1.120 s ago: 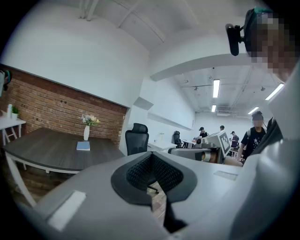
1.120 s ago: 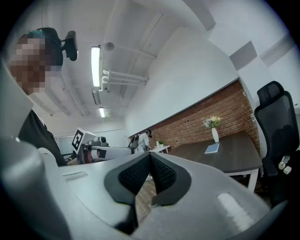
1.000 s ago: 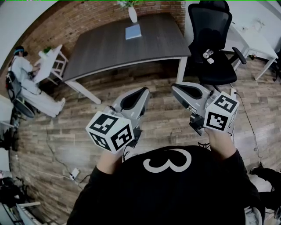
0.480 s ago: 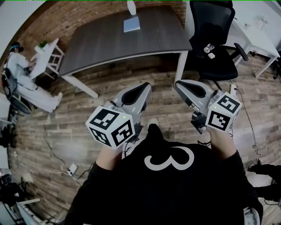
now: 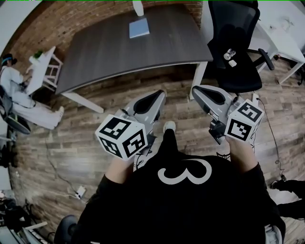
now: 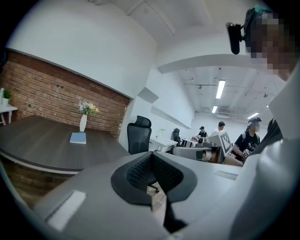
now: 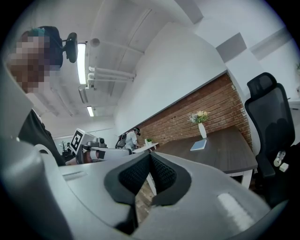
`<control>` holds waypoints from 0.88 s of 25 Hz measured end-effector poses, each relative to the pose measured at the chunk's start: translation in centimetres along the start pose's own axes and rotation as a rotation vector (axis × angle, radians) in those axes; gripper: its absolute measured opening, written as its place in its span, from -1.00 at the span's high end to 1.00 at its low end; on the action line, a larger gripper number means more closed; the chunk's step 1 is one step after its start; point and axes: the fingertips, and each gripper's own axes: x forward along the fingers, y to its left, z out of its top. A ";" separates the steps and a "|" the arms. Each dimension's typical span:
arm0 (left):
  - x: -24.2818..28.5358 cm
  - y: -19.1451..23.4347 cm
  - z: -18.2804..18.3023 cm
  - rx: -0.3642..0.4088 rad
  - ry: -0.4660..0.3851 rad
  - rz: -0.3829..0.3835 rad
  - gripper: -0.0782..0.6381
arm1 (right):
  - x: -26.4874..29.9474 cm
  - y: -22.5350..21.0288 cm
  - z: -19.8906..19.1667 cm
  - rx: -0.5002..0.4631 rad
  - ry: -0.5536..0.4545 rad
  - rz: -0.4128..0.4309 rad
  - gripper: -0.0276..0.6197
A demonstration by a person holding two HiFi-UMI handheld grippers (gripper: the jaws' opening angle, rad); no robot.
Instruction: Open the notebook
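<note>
Left tool: your left tool point(image 5: 158, 95) is level over the brown plank floor point(image 5: 71, 138). Its jaws are together, and in the left gripper view the ribbed black pads point(image 6: 140, 169) meet at the tip with nothing between them.
Right tool: your right tool point(image 5: 195, 90) is beside the left one at much the same height. Its jaws are also together and empty, as the right gripper view shows.
Notebook: the pale blue rectangular notebook point(image 5: 138, 29) lies flat, cover up, on the far part of the dark wood-grain desk point(image 5: 119, 52). It is just near of the white vase of flowers point(image 5: 138, 7).
Notebook and tools: it is well apart from both tools, far ahead of them, with the desk's near edge and a stretch of floor between. In the left gripper view it sits left of the jaws point(image 6: 78, 138), and in the right gripper view right of them point(image 7: 198, 145).
Right of the desk: a black mesh office chair point(image 5: 233, 43) stands at the desk's right end.
Far left: a person in white clothing point(image 5: 19, 95) sits well away from the desk.
</note>
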 end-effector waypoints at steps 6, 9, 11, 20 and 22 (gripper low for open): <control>6.9 9.6 2.2 -0.033 0.046 -0.004 0.73 | 7.7 -8.6 1.8 0.063 0.016 -0.026 0.91; 10.8 14.6 3.5 -0.053 0.072 -0.006 0.73 | 11.9 -13.2 2.8 0.096 0.034 -0.034 0.91; 13.3 17.9 4.7 -0.058 0.082 -0.006 0.73 | 14.7 -16.2 4.0 0.104 0.043 -0.039 0.91; 20.3 28.2 7.2 -0.009 0.134 0.005 0.73 | 23.3 -24.5 6.3 0.095 0.072 -0.062 0.91; 21.2 29.5 7.0 0.010 0.143 0.019 0.73 | 23.9 -25.7 6.0 0.088 0.082 -0.074 0.91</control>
